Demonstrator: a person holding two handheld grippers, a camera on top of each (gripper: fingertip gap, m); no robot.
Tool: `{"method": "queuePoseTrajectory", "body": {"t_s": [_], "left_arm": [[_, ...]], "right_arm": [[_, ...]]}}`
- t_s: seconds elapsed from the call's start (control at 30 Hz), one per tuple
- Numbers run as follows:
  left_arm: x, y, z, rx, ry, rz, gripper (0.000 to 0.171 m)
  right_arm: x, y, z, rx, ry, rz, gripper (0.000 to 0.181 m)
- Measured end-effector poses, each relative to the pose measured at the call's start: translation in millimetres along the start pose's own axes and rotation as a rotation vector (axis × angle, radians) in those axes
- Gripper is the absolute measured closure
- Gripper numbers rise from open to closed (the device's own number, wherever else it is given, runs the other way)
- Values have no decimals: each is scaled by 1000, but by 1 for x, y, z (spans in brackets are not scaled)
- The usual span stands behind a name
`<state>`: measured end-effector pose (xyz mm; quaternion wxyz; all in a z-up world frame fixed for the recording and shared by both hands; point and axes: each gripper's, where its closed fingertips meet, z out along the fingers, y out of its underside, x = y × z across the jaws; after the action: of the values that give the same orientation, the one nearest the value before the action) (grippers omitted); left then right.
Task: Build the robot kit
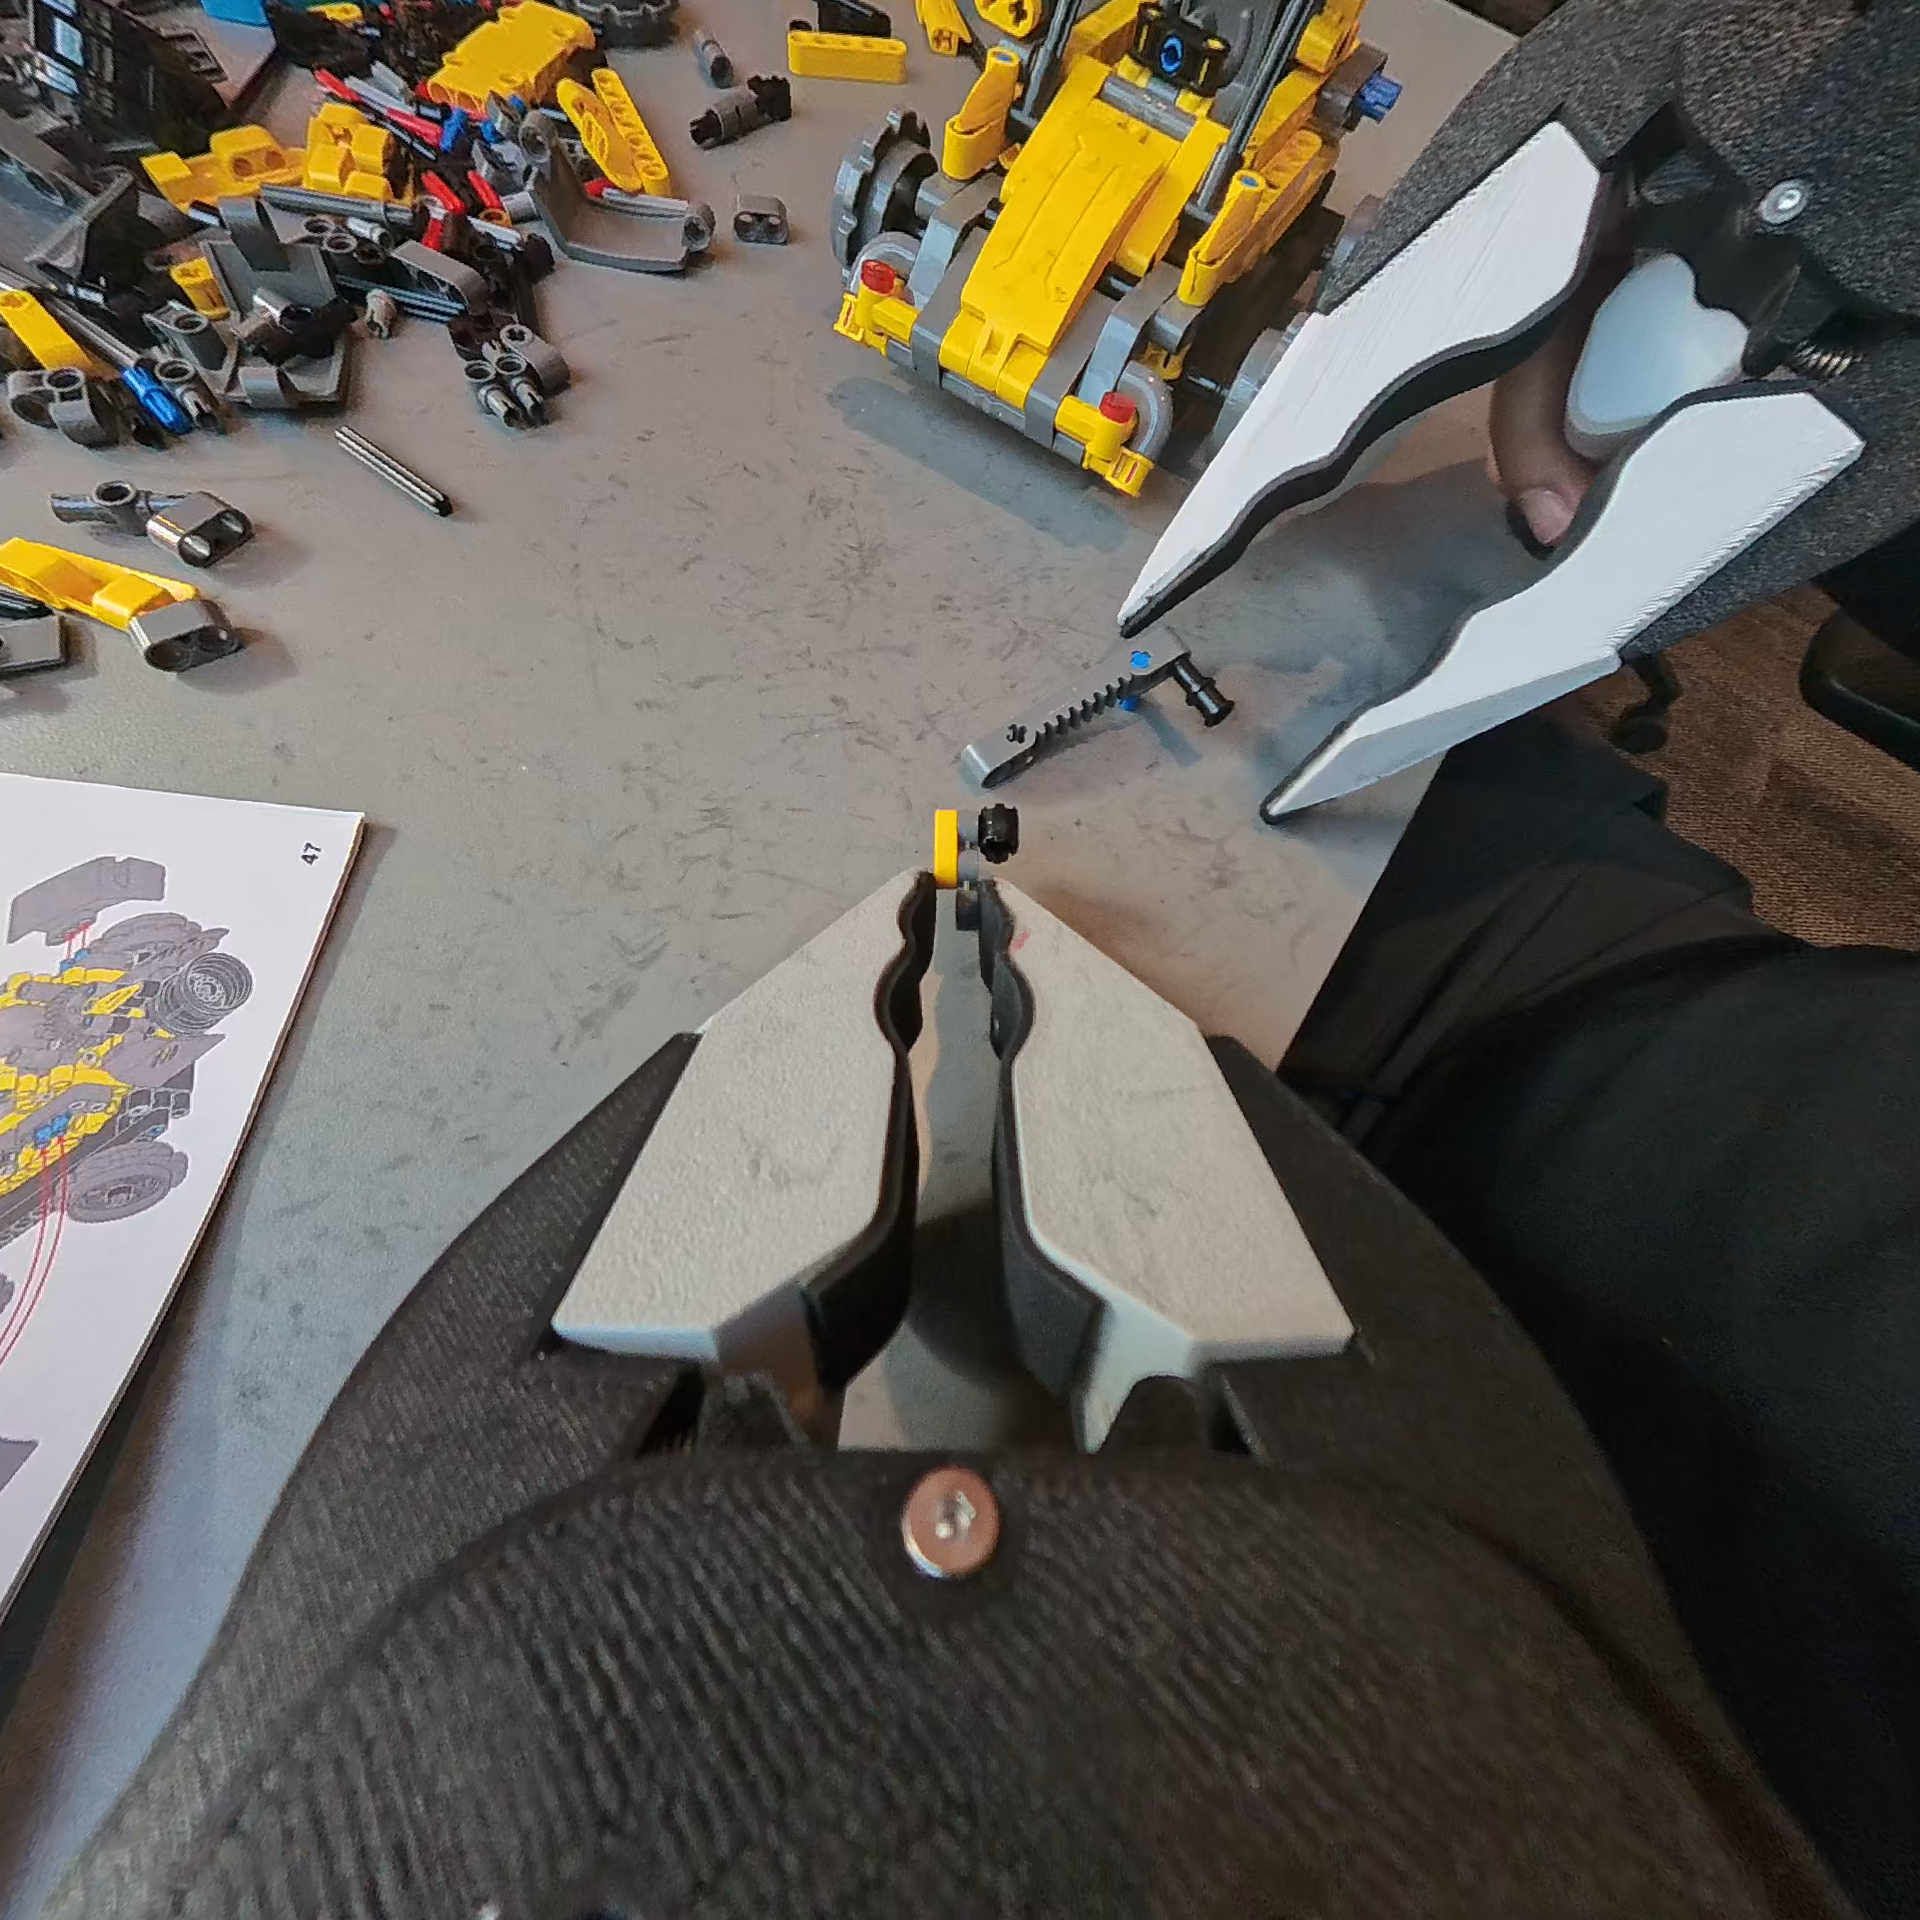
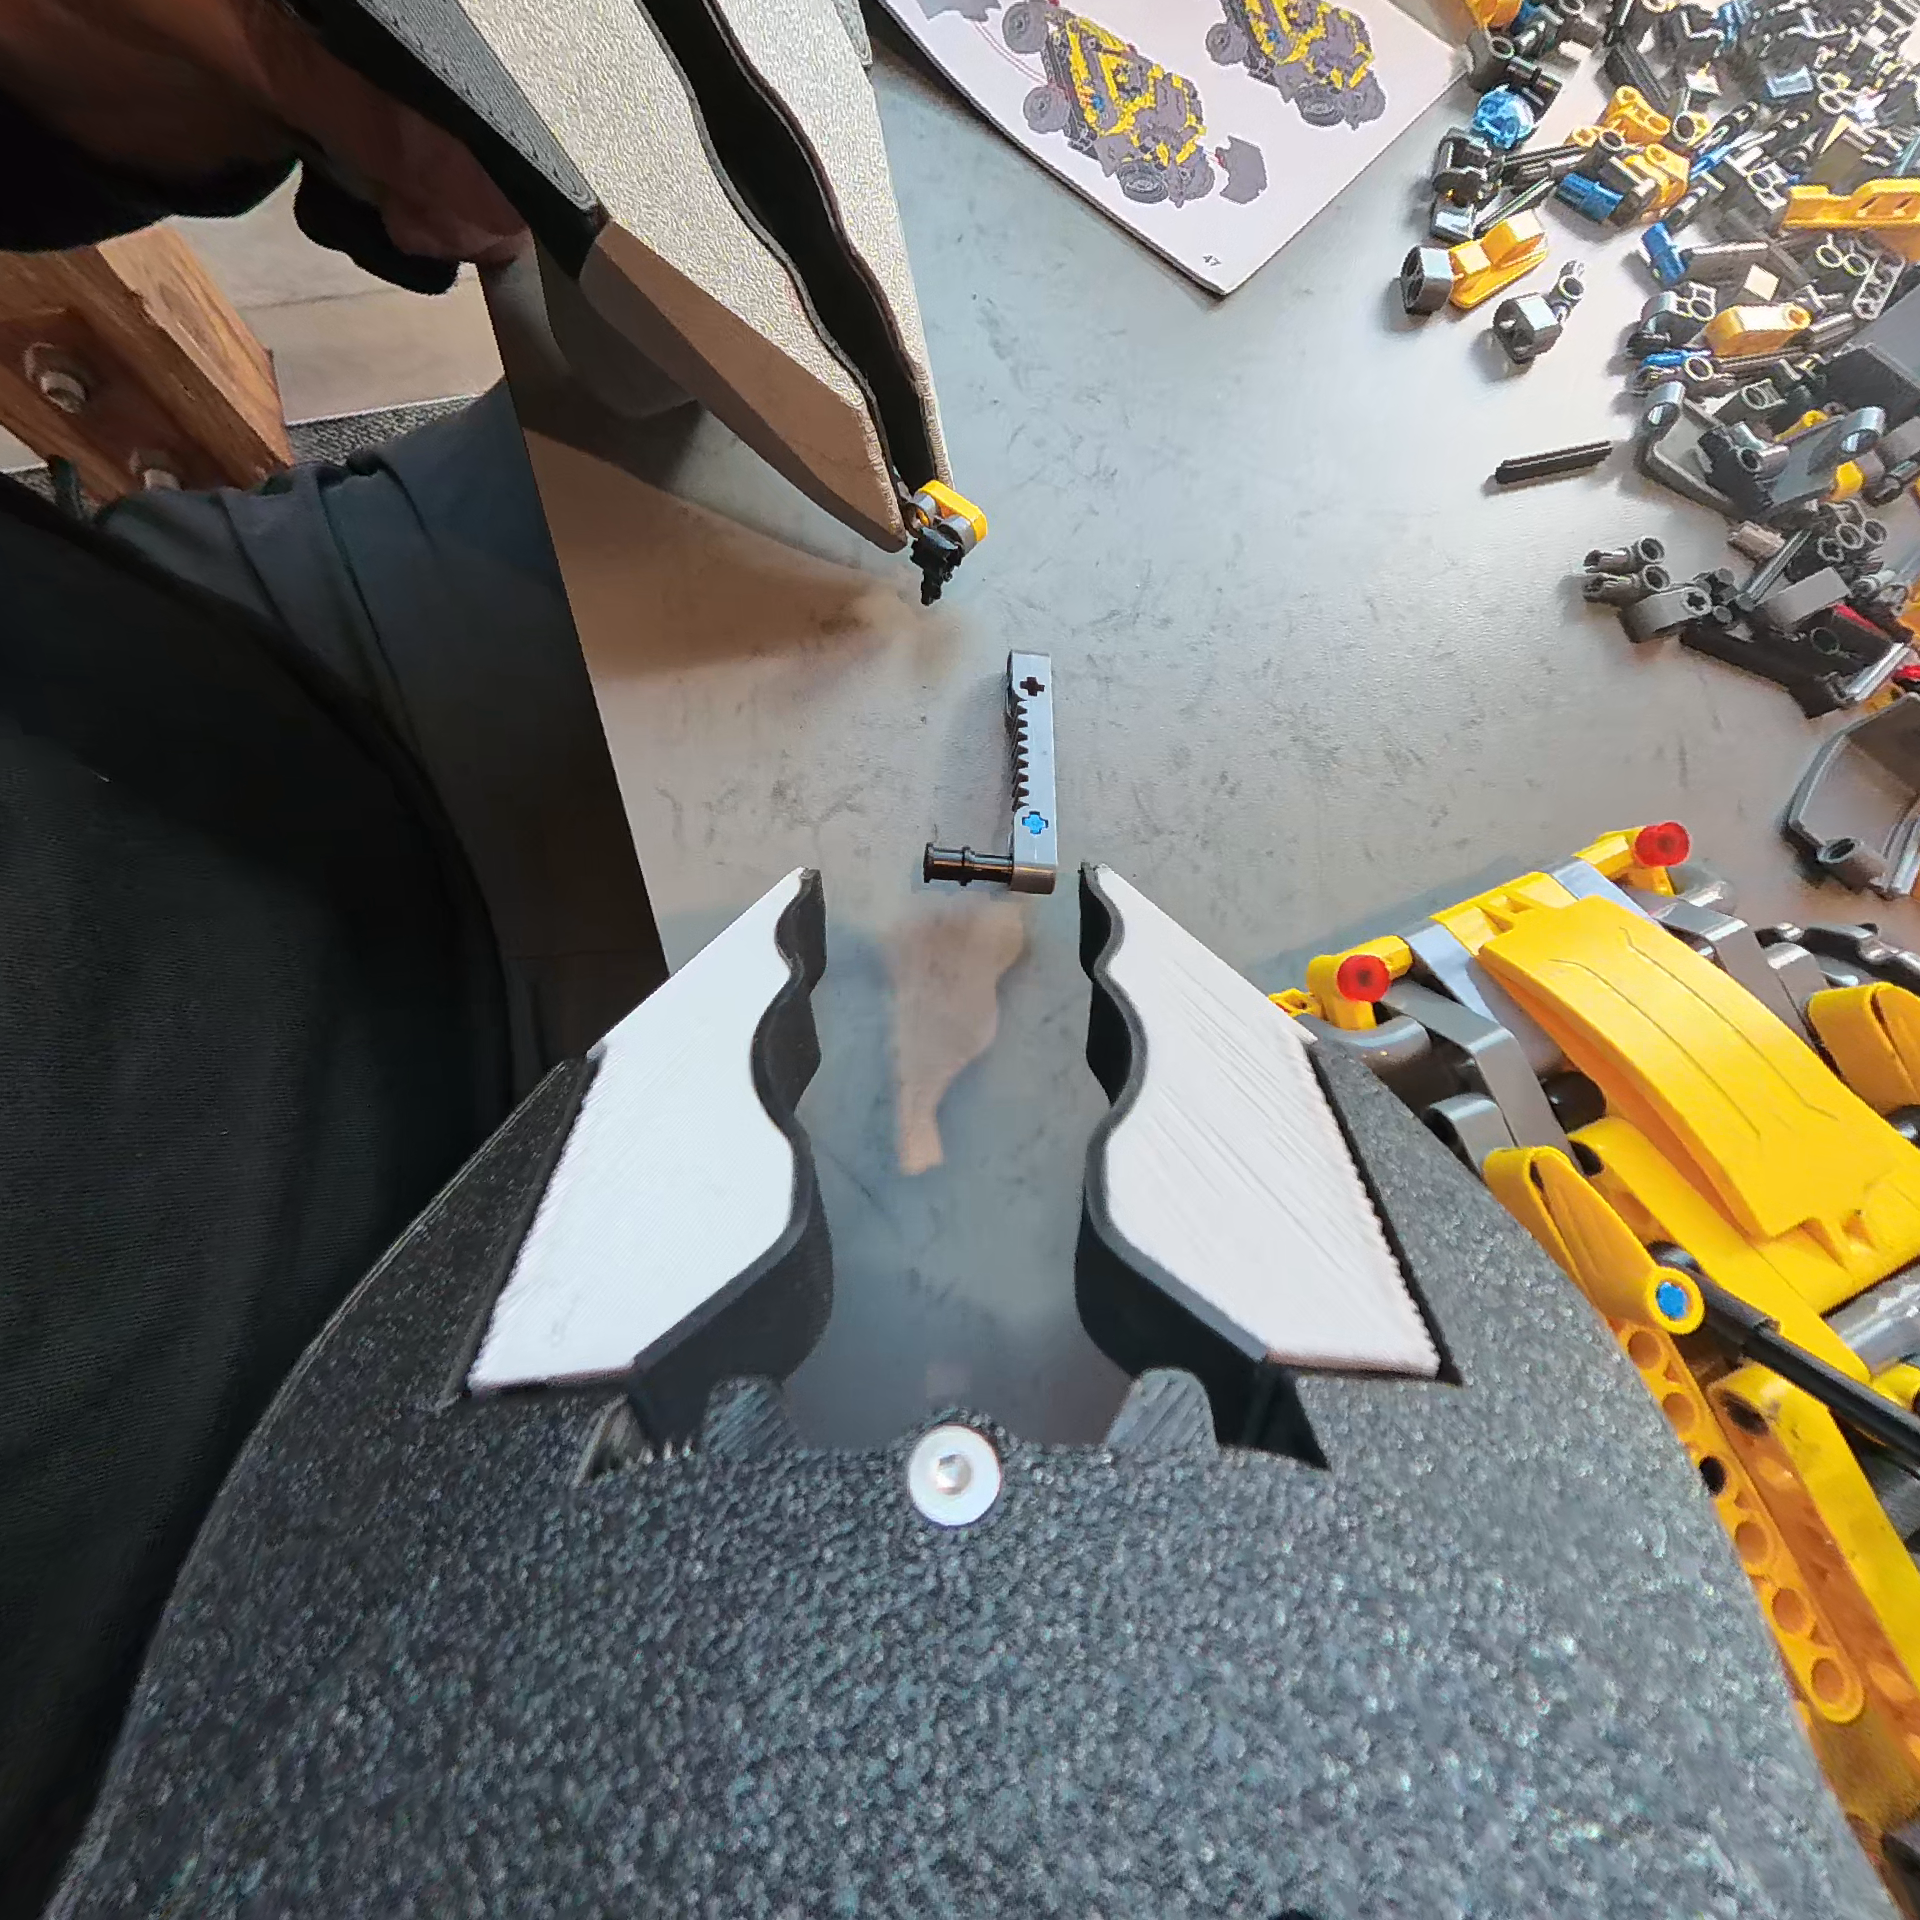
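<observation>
Bricks [image 1: 312, 239] beyond claw-pinched yellow piece [image 1: 948, 847]

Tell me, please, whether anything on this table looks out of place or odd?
Nothing looks damaged or spilled. The grey toothed bar with a black pin lies alone on the table, apart from the heap of loose parts. The open right claw is nearest it. The left claw pinches a small yellow-and-black piece.

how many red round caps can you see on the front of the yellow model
2 in the right wrist view: one red cap at the near front corner of the yellow model, one red cap at the far corner. The left wrist view shows the same two; others may be hidden.
</observation>
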<state>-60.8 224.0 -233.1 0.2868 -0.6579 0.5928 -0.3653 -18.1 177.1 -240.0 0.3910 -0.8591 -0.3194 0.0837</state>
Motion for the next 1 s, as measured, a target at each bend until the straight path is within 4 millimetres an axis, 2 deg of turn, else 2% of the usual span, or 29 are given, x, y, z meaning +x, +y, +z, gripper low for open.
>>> {"method": "queuePoseTrajectory", "body": {"t_s": [1.0], "left_arm": [[2, 2, 1, -11, 17, 1, 166]], "right_arm": [[-2, 0, 1, -10, 13, 41, 142]]}}
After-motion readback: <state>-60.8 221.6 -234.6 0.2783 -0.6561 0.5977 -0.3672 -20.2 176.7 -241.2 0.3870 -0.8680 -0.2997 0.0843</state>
